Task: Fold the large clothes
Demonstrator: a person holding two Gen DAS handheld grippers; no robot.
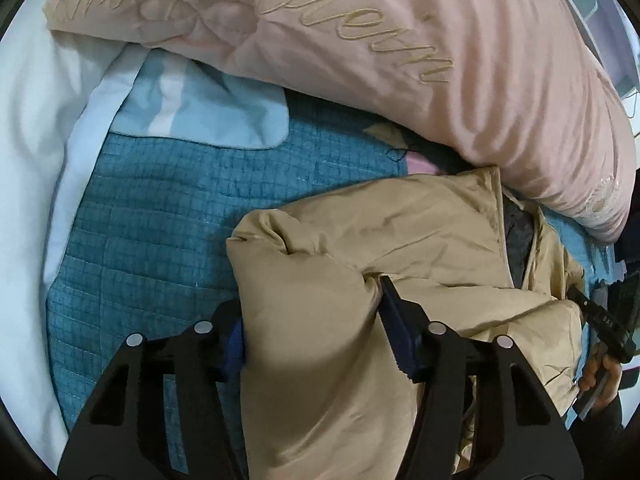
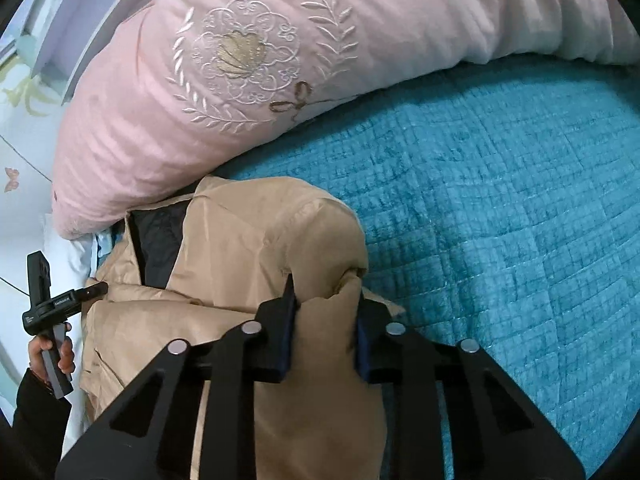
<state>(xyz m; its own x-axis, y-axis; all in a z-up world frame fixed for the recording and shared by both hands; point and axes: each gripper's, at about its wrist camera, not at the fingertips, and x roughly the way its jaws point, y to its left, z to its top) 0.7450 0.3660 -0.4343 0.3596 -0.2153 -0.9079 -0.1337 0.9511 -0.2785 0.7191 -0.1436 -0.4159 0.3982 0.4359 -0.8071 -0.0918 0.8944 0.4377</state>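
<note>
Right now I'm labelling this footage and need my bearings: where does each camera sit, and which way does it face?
Left wrist: on the left gripper, looking forward over the tan jacket it clamps; the person's other hand shows at right.
Right wrist: on the right gripper, clamping a jacket fold; a hand shows at left.
Shared: jacket, teal quilt, pink comforter.

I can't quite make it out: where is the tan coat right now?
The tan coat lies bunched on the teal quilt, just below the pink duvet, with both sets of jaws clamped on its folds.
</note>
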